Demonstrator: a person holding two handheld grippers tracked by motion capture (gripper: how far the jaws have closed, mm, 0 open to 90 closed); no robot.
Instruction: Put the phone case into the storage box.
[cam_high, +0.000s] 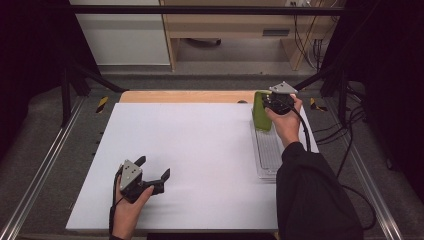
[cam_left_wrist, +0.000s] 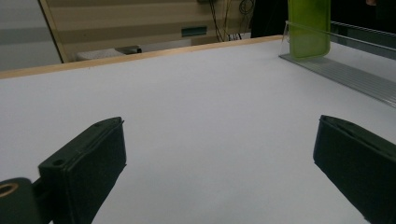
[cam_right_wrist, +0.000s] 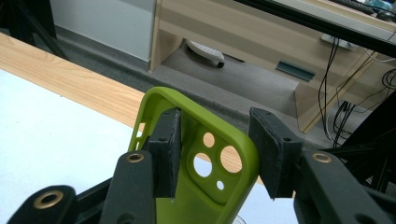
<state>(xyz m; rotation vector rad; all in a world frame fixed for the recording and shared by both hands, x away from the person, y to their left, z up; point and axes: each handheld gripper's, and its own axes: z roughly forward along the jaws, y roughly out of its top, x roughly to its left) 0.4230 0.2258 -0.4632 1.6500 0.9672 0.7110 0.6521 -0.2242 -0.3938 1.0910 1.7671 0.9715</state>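
I'm keeping right gripper (cam_right_wrist: 215, 154) jaws astride green phone case (cam_right_wrist: 205, 182), not clamping it | case standing upright at clear tray's (cam_high: 267, 155) far end | left gripper (cam_high: 150, 172) idling, jaws apart | advising: lift straight off, no snagging rim

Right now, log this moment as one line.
left tool: open, idle | right tool: astride green phone case, grip unclear | case upright in clear rack

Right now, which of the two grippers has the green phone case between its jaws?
The right gripper: the green phone case sits between its jaws. The left gripper has jaws standing wide apart with nothing between them.
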